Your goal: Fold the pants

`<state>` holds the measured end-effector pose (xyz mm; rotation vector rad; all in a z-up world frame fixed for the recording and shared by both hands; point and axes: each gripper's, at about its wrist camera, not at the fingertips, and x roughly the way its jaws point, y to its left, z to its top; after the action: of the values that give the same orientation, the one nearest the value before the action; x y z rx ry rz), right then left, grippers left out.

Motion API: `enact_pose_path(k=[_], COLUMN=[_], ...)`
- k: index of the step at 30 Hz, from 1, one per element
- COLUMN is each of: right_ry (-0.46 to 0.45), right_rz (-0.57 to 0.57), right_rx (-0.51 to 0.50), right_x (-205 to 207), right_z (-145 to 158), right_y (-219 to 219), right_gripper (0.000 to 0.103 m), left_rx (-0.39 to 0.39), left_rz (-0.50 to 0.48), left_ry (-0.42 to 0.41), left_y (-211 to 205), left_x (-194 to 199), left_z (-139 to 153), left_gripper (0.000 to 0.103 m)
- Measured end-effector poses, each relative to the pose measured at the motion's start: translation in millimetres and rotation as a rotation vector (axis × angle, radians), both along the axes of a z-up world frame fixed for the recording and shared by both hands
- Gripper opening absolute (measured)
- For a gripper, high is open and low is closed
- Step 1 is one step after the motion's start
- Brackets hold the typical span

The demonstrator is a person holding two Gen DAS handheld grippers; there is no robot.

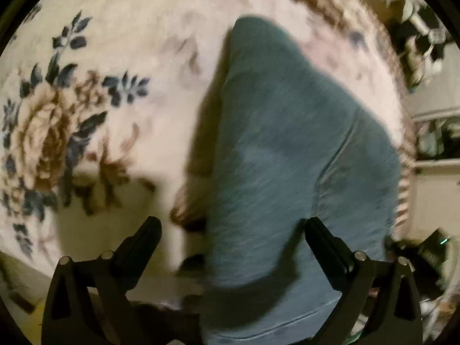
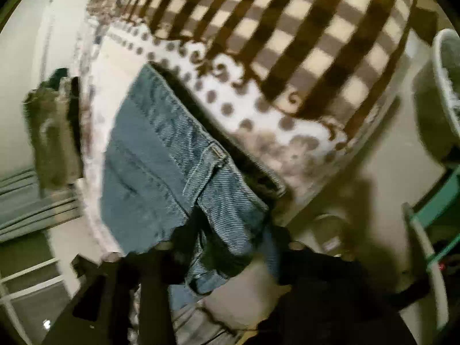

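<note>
Blue denim pants [image 1: 287, 158] lie on a floral blanket [image 1: 86, 100], running away from me in the left wrist view. My left gripper [image 1: 233, 227] is open above the near end of the pants, with one finger on each side of the cloth edge. In the right wrist view the waistband end of the pants [image 2: 178, 166] hangs off the bed edge. My right gripper [image 2: 227, 244] is shut on the denim near a belt loop [image 2: 217, 152], and the cloth bunches between its dark fingers. Both views are blurred.
A brown and cream checked blanket [image 2: 287, 28] covers the bed beyond the pants. A round white basket [image 2: 448, 86] and a teal frame [image 2: 437, 210] stand at the right. Dark clothes [image 2: 54, 132] hang at the left. Cluttered furniture [image 1: 425, 57] stands beside the bed.
</note>
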<state>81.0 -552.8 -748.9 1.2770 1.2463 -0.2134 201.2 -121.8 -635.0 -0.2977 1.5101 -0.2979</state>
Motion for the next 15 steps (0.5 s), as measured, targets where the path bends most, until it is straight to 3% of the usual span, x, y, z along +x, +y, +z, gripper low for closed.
enact_pose_path(k=[1,5,7,12,15], right_ry=[-0.015,-0.024,-0.104,-0.270,-0.348], right_rz=[0.002,-0.028,-0.076,-0.083,-0.027], right_rx=[0.022,0.145,0.212,0.103,0.041], right_x=[-5,-16,-14,-4,7], right_z=[-2,-27,-38,-5,23], right_y=[-3,7,17,38,44], right_gripper=[0.071,0.072,0.072,0.066,0.065], left_rx=[-0.033,-0.104,-0.092,-0.098,-0.106], left_rz=[0.009,0.033,0.033,0.021,0.020], left_ry=[-0.010,0.008,0.002,-0.008,-0.010], left_y=[0,-7,-11,-18,-16], left_x=[1,4,6,13,14], left_z=[1,-14,-17,-15,-17], left_gripper=[0.103,0.103,0.103,0.103,0.103])
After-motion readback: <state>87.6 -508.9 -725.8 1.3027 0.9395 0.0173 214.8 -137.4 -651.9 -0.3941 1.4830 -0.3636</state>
